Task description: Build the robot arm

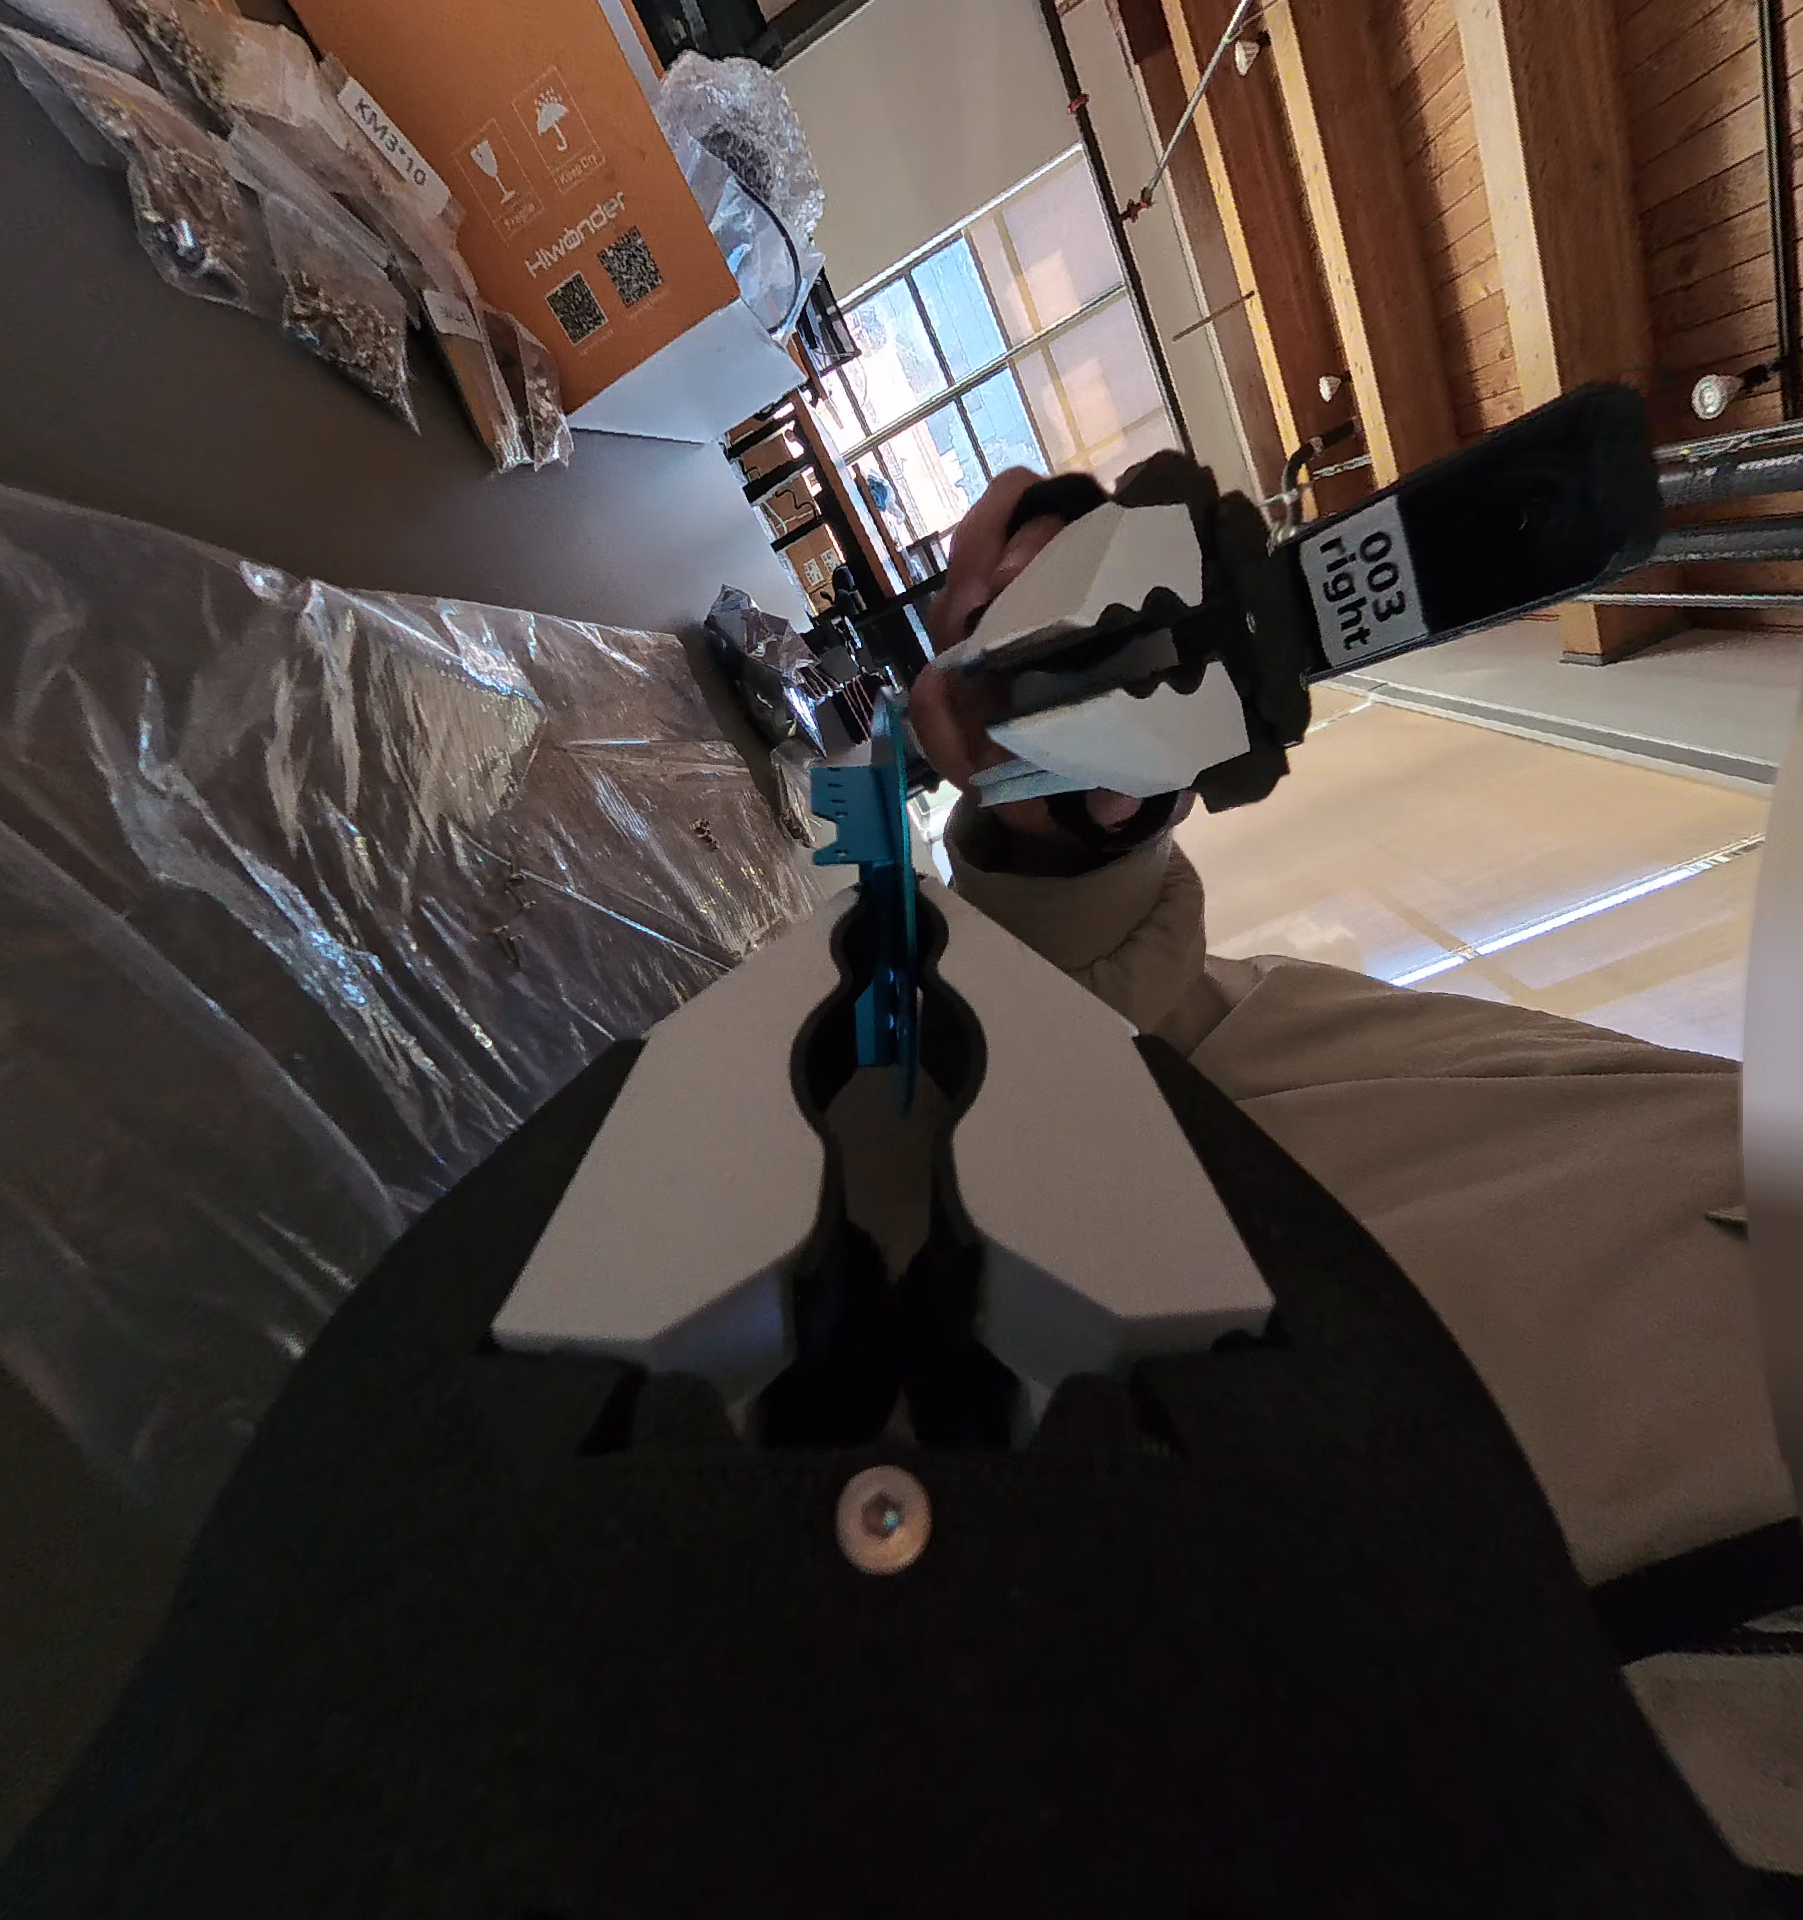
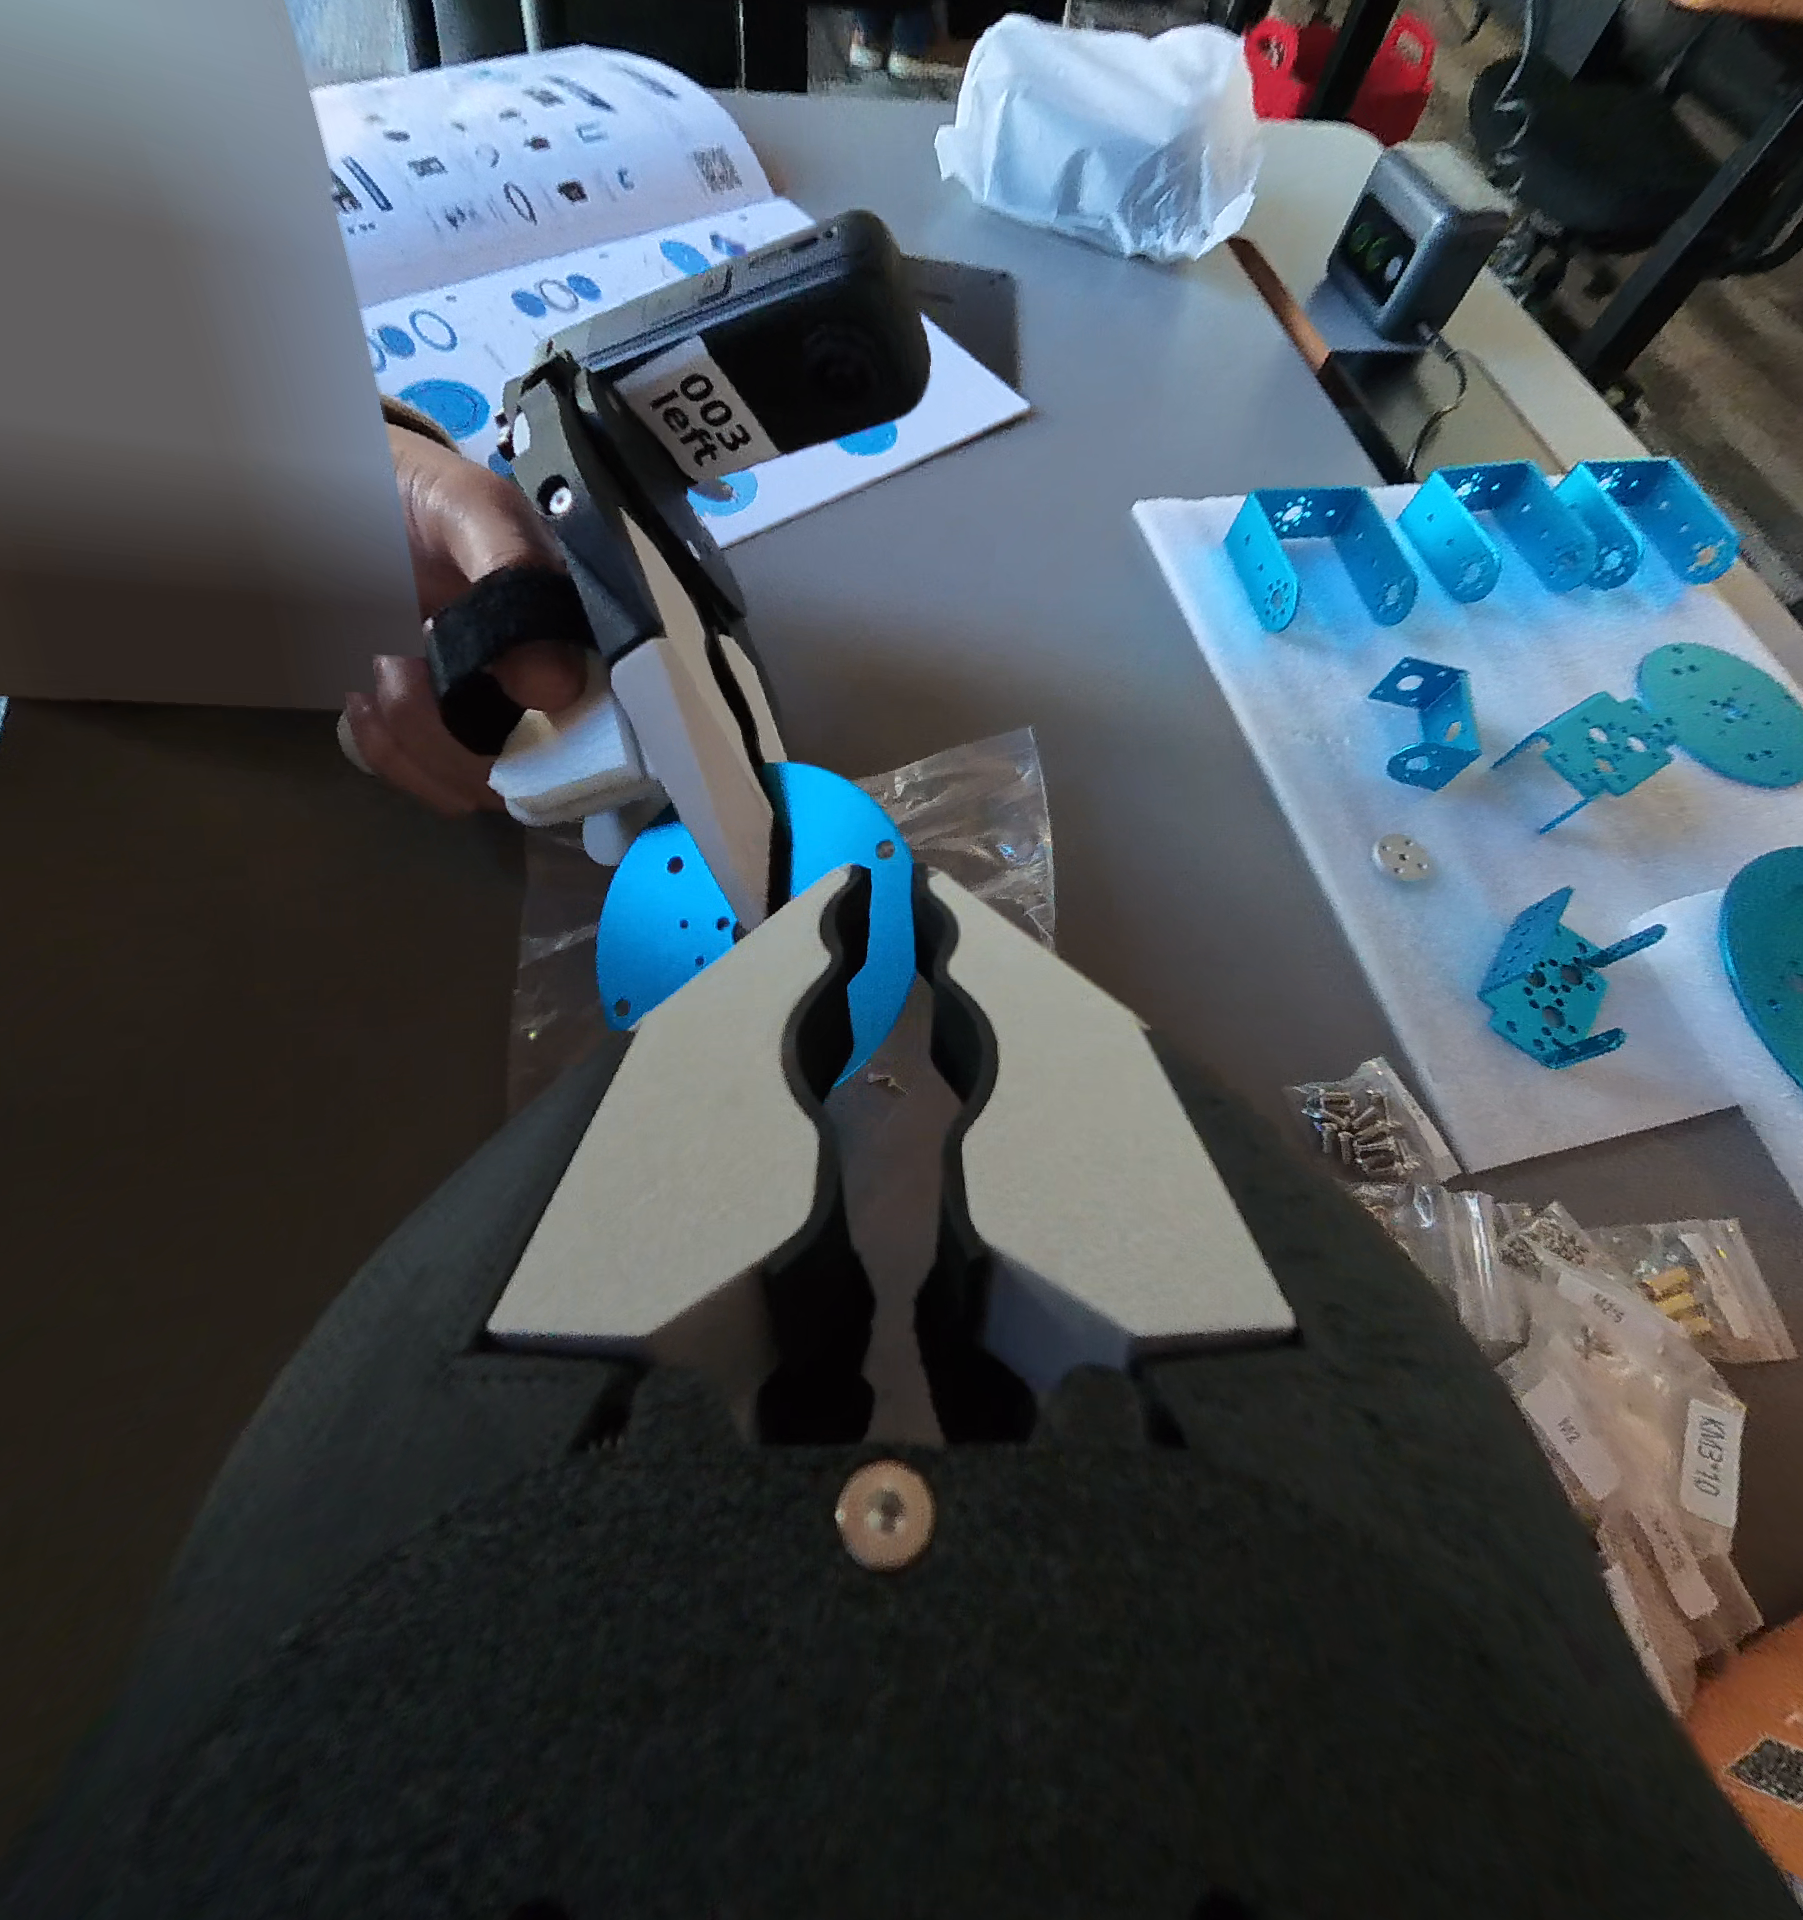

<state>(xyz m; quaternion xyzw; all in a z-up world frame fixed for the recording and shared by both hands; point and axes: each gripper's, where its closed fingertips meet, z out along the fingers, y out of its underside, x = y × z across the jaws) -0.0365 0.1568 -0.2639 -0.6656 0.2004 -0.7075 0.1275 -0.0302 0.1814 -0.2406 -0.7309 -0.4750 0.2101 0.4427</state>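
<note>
Two pairs of fingers meet on one part. Your left gripper [image 1: 892,904] is clenched on a blue disc [image 1: 902,821]. The plate sits edge-on in the slot between the fingers, its plane running straight out along them. A small blue bracket [image 1: 850,821] stands off its left face.

Your right gripper [image 2: 886,883] has its jaws drawn to a narrow gap, and the disc's near rim shows blue inside that gap. I cannot tell whether the tips pinch the rim or only straddle it. From the left wrist view, the right fingertips come together at the disc's far, upper edge.

The two grippers take the disc from opposite sides. The left reaches it from far and left and covers its middle. The right is at the near-right rim, with the flat face turned left of your right fingers.

The disc hangs above a clear plastic bag [image 2: 980,800] on the grey table [image 2: 1136,623], with a loose screw [image 2: 886,1083] just beside the bag.

To the right lies a white foam sheet [image 2: 1323,790] with U-shaped blue brackets [image 2: 1302,551] and a teal round plate [image 2: 1728,727]. Nearer on that side are bags of screws [image 2: 1364,1127]. Far left, a printed sheet [image 2: 564,156] lies open.
</note>
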